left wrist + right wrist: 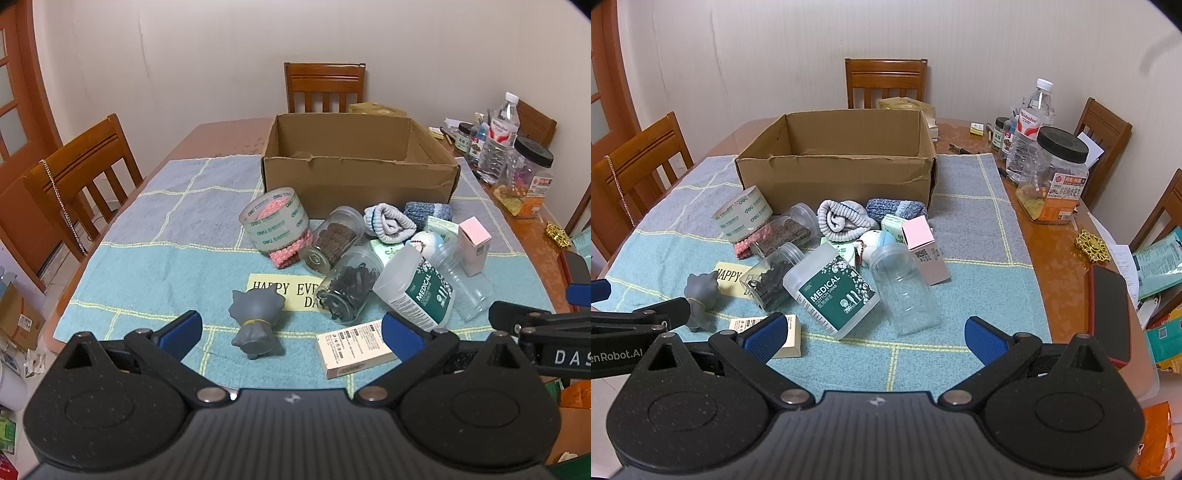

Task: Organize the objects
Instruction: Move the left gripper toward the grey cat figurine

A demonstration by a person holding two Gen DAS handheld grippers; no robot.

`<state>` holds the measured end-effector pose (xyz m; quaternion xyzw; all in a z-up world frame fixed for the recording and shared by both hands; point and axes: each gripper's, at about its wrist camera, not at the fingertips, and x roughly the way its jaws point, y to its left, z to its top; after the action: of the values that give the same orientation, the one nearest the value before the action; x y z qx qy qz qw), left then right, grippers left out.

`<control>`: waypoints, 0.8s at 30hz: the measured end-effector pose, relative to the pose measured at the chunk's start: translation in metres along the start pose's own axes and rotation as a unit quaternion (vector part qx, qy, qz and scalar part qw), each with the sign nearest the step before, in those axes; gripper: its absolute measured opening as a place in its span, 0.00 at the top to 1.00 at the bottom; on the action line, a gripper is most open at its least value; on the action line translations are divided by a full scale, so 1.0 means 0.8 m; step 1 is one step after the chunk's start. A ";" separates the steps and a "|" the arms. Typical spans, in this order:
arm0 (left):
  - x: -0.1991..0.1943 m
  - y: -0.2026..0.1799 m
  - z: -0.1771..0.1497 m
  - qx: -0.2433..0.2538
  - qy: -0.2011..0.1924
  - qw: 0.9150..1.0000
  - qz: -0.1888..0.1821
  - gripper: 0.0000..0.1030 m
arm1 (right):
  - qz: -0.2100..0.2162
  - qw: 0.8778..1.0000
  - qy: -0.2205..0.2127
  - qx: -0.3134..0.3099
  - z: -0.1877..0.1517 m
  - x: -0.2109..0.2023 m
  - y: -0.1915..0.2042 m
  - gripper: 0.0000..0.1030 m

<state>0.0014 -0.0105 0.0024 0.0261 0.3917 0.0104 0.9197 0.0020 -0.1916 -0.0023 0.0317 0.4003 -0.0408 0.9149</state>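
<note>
Both the left gripper (291, 328) and right gripper (875, 334) hover with fingers spread wide, pinching nothing. The cardboard box (360, 162) sits toward the table's (1052, 236) far edge, clutter heaped before it.

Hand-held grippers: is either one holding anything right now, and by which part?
Nothing is held. The left hand-held gripper and right hand-held gripper both hang open above the towel, touching none of the clutter.

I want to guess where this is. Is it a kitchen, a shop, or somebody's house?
Most likely a dining room in a home: wooden chairs stand round a wooden table covered with a towel, and bottles and jars crowd one side.
</note>
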 end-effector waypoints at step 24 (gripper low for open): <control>0.012 0.002 0.010 0.035 -0.002 0.999 -0.028 0.01 | 0.002 1.000 -0.001 0.025 0.010 0.004 -0.007 0.00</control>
<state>0.0138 -0.0089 0.0008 0.0469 0.3901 -0.0287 0.9191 0.0097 -0.1983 0.0007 0.0552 0.3982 -0.0493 0.9143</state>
